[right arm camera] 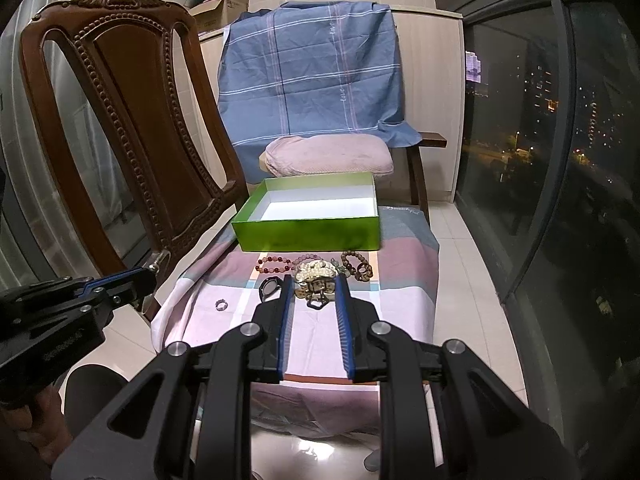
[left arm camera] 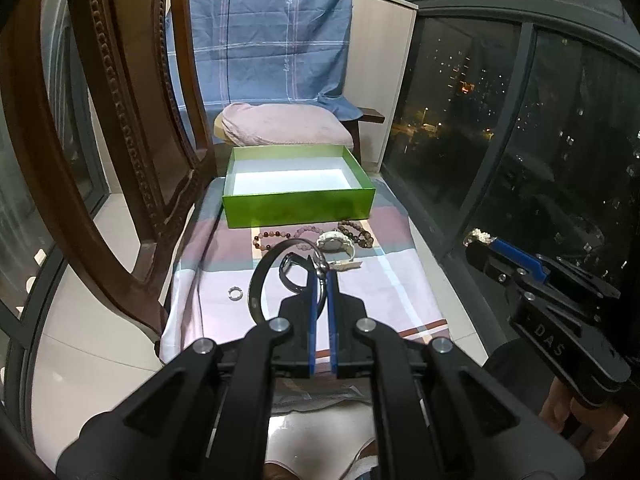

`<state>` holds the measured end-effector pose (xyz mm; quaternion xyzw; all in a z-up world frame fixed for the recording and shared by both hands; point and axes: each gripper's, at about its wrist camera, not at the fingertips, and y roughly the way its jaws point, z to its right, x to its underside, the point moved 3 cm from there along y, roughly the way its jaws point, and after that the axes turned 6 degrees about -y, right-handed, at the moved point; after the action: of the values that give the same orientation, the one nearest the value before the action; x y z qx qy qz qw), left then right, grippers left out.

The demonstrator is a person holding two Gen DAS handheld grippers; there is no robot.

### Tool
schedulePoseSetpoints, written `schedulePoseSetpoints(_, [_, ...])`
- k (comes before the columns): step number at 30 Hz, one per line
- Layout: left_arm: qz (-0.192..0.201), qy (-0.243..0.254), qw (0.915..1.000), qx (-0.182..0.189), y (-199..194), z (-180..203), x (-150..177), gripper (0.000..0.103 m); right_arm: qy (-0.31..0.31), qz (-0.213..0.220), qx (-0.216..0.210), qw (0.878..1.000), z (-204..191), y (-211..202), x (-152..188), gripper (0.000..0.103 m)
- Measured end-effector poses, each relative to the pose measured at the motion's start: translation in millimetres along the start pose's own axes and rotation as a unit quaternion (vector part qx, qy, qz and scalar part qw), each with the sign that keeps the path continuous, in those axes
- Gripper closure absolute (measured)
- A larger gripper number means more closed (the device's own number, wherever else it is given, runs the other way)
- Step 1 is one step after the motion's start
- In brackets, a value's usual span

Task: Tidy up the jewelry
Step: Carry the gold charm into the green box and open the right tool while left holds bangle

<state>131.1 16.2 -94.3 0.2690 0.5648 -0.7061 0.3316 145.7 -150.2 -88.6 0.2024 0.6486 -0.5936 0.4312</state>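
left gripper [left arm camera: 322, 276] pinches a black strap [left arm camera: 256, 280], right gripper [right arm camera: 316, 284] clamps a gold watch [right arm camera: 316, 276], beads [right arm camera: 276, 264] line the green box [right arm camera: 308, 232], carved chair [right arm camera: 120, 120] crowding left.

We see the box [left arm camera: 298, 184] at the far end of the cloth [left arm camera: 400, 300], pillow [left arm camera: 286, 124] behind it. Before the box lie bead bracelets [left arm camera: 276, 237], a watch [left arm camera: 335, 243] to their right; a ring [left arm camera: 236, 293] lies nearer, left. The chair [right arm camera: 132, 132] stands left.

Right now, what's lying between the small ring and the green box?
Only bare checked cloth; the ring sits apart from the green box, with the bead bracelets off to the right. The right wrist view shows it.
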Motion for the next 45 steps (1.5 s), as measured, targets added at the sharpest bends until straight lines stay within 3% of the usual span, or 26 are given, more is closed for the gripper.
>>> schedulePoseSetpoints(22, [-0.016, -0.004, 0.9998, -0.006, 19.6, -1.4, -4.1, 0.098, 0.014, -0.022, 0.005, 1.0, 3.3, 23.2, 1.1, 0.082])
schedulePoseSetpoints(29, [-0.02, -0.009, 0.9997, -0.006, 36.9, -8.6, -14.1, 0.098, 0.005, -0.017, 0.004, 1.0, 11.1, 51.3, -21.6, 0.082])
schedulePoseSetpoints(36, [-0.035, -0.015, 0.9993, -0.001, 56.9, -16.0, -15.7, 0.098, -0.013, -0.011, -0.005, 1.0, 26.4, 124.7, -75.6, 0.082])
schedulePoseSetpoints(42, [-0.045, -0.02, 0.9988, -0.005, 69.3, -25.2, -17.7, 0.098, -0.021, -0.051, 0.003, 0.998, 40.3, 254.1, -129.6, 0.082])
schedulePoseSetpoints(45, [-0.048, -0.022, 0.9986, -0.01, 74.6, -30.2, -19.4, 0.098, -0.017, -0.078, 0.018, 0.997, 45.7, 306.9, -136.8, 0.082])
